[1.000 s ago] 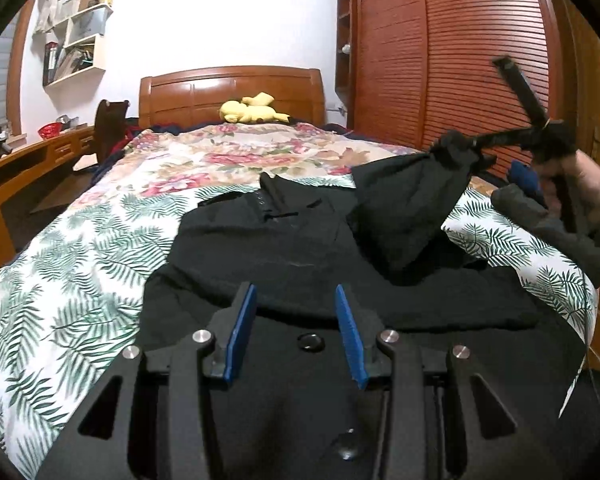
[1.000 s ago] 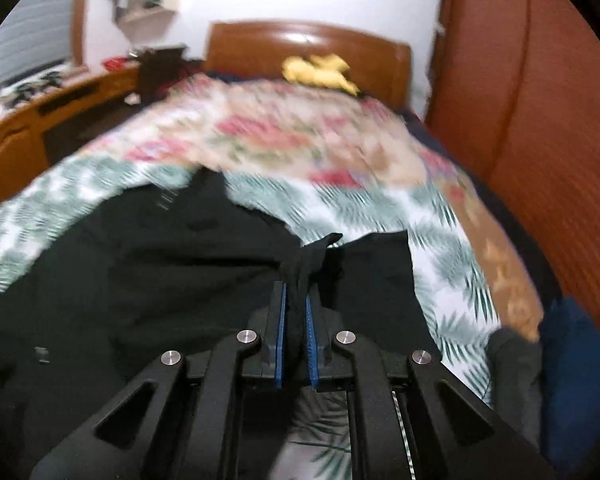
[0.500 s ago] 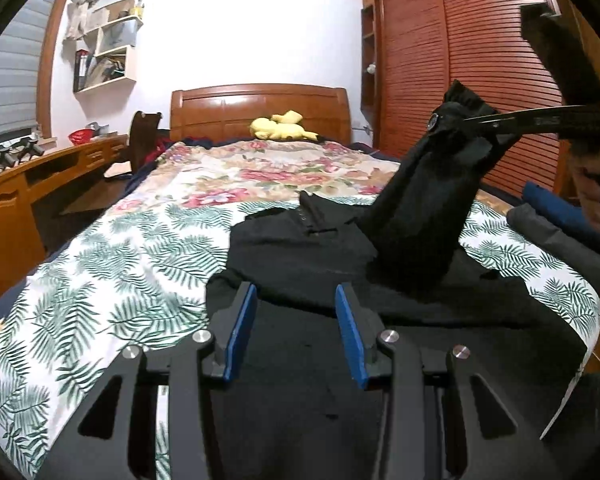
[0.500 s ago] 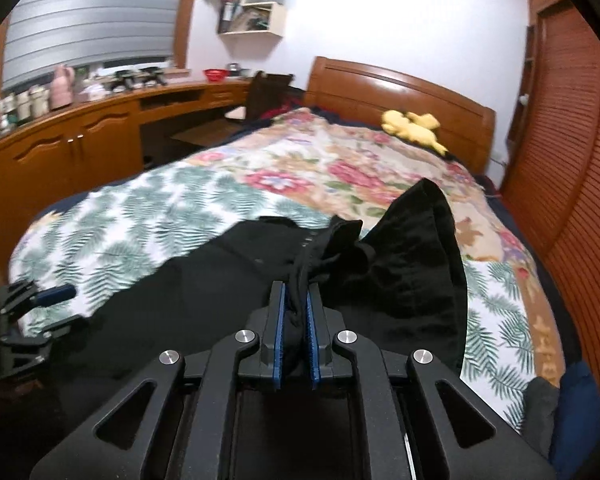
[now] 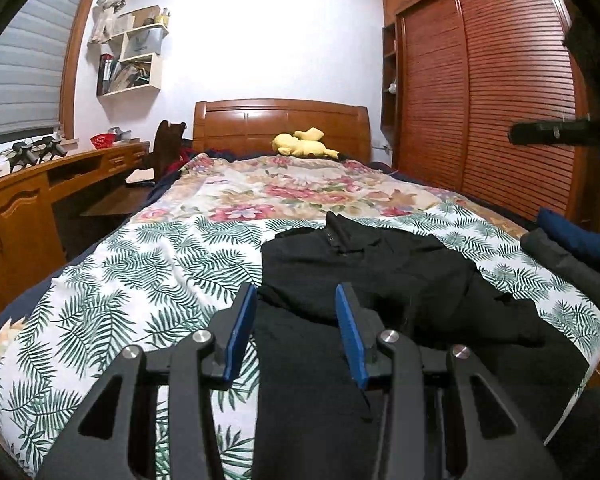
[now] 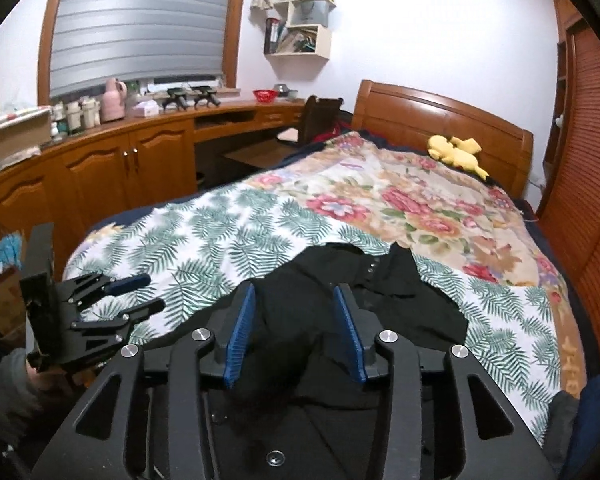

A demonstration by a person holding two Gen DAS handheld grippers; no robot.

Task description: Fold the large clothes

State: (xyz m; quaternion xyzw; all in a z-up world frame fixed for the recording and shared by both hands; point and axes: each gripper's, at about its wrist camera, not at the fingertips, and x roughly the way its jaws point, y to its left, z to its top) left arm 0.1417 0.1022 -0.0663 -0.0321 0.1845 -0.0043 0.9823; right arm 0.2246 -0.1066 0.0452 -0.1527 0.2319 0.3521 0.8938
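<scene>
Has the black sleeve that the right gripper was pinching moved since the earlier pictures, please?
Yes. The right gripper now stands open, and the black sleeve has dropped from above the fern-print bedspread onto the black garment.

A yellow plush toy [image 5: 302, 145] lies against the wooden headboard [image 5: 281, 124] of the bed; the bedspread [image 5: 168, 256] carries a fern print near the foot and a floral print beyond; louvred wardrobe doors [image 5: 488, 92] stand to the right; a wooden counter [image 6: 140, 148] along the window wall carries a red bowl [image 6: 265, 95] and a pink jug [image 6: 114, 98]; wall shelves [image 6: 300, 24] hold books.
</scene>
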